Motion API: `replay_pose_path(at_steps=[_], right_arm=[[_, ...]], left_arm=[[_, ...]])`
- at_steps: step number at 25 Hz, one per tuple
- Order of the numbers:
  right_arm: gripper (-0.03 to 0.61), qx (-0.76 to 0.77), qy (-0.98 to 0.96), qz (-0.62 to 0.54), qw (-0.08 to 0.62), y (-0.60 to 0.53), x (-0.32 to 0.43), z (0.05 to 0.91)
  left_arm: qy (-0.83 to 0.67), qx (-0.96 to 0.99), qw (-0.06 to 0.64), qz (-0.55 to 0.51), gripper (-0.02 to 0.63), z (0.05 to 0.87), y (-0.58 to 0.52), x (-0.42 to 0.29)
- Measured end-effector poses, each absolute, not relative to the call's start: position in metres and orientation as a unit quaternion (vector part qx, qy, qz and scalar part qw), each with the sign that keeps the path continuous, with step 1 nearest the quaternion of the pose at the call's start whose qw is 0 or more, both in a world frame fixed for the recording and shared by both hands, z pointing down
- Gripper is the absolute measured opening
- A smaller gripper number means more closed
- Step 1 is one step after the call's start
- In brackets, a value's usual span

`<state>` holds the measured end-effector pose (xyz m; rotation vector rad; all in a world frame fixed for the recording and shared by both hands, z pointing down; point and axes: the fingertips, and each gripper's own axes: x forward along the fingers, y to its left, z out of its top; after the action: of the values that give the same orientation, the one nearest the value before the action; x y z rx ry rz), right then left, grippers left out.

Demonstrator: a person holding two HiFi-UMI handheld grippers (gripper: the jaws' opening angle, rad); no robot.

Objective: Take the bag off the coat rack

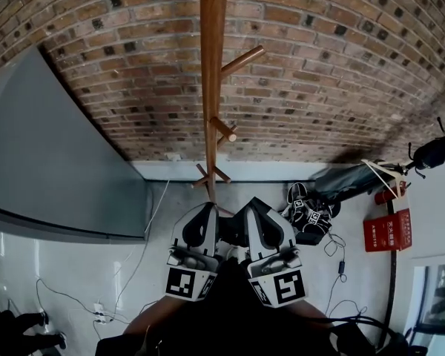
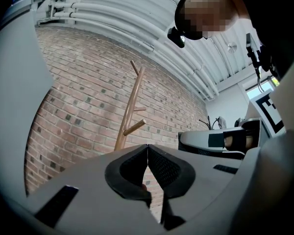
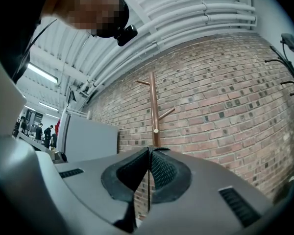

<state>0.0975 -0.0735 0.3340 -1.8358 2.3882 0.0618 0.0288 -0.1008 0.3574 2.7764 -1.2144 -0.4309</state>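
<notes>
A wooden coat rack [image 1: 212, 87] with bare slanted pegs stands before the brick wall; it also shows in the left gripper view [image 2: 130, 109] and the right gripper view [image 3: 153, 106]. No bag hangs on any peg that I can see. My left gripper [image 1: 205, 208] and right gripper [image 1: 252, 202] sit side by side, close together, low in the head view near the rack's foot. The left gripper [image 2: 147, 147] is shut with its tips meeting and nothing between them. The right gripper [image 3: 148, 151] is likewise shut and empty.
A grey cabinet [image 1: 44, 169] stands at the left against the brick wall [image 1: 319, 87]. A black object with white marker squares [image 1: 309, 215] lies on the floor right of the rack. A red sign [image 1: 388, 230] and floor cables [image 1: 96, 310] are nearby.
</notes>
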Motion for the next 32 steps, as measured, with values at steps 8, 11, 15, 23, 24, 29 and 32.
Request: replay_pose_path(at_steps=[8,11,15,23,24,29,32], right_arm=[[0.018,-0.613,0.788,0.027,0.049,-0.068,0.103,0.338],[0.019,-0.613,0.788,0.031,0.046,-0.067,0.105,0.337],[0.019,-0.618,0.785,0.029,0.045,-0.067,0.110,0.338],[0.018,-0.625,0.779,0.018,0.044,-0.068,0.117,0.343],[0.018,-0.625,0.779,0.018,0.045,-0.068,0.117,0.344],[0.019,-0.623,0.781,0.020,0.047,-0.067,0.116,0.342],[0.018,-0.622,0.782,0.023,0.049,-0.067,0.115,0.339]], left_arm=[[-0.387,0.910,0.039,-0.144,0.017,0.355,-0.096,0.039],[-0.385,0.911,0.037,-0.144,0.017,0.354,-0.096,0.043],[-0.384,0.911,0.035,-0.146,0.017,0.353,-0.096,0.046],[-0.390,0.909,0.036,-0.140,0.018,0.354,-0.100,0.042],[-0.391,0.909,0.037,-0.140,0.017,0.355,-0.100,0.042],[-0.388,0.911,0.039,-0.137,0.017,0.357,-0.096,0.045],[-0.386,0.911,0.041,-0.136,0.017,0.359,-0.094,0.046]])
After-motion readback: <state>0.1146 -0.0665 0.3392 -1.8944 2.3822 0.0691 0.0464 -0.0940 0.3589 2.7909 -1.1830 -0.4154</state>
